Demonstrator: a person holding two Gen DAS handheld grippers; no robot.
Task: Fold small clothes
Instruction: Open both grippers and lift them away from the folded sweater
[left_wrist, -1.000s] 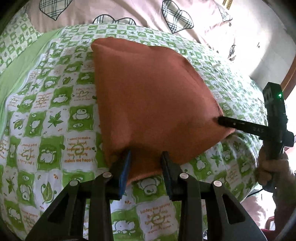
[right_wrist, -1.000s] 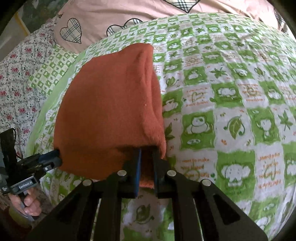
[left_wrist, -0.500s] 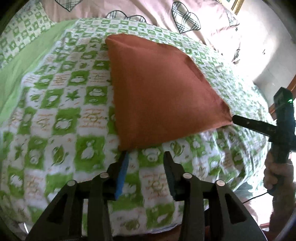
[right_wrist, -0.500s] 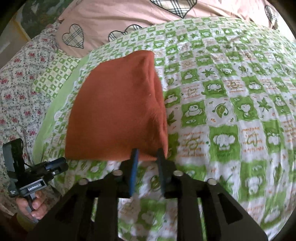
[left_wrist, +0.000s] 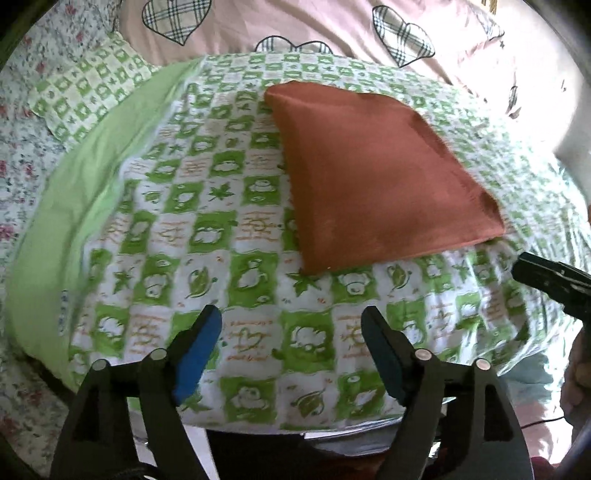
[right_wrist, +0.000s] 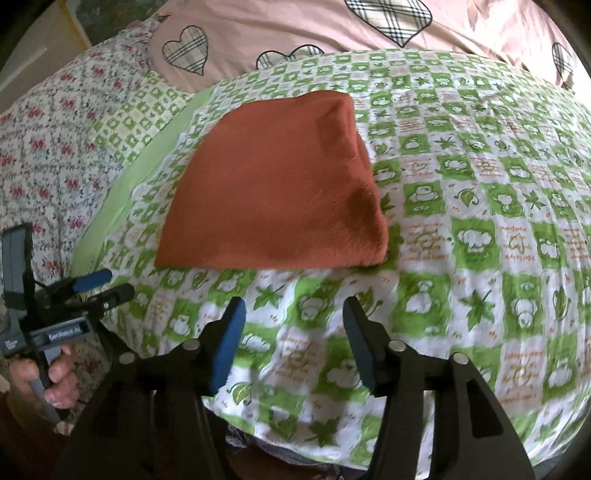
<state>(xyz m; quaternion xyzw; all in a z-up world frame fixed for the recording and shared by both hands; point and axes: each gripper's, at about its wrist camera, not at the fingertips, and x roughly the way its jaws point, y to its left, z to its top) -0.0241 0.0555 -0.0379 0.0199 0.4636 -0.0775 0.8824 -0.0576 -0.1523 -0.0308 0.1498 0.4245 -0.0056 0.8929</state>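
A rust-orange cloth lies folded flat on the green-and-white checked bedcover; it also shows in the right wrist view. My left gripper is open and empty, back from the cloth's near left corner. My right gripper is open and empty, back from the cloth's near edge. The left gripper also shows in the right wrist view, held in a hand at lower left. The right gripper's tip shows at the right edge of the left wrist view.
A pink quilt with checked hearts lies behind the bedcover. A floral sheet and a green checked pillow lie to the left. The bed's near edge runs just below both grippers.
Both grippers have let go of the cloth's near edge, opened wide and drawn back toward the bed's edge. The cloth now lies flat.
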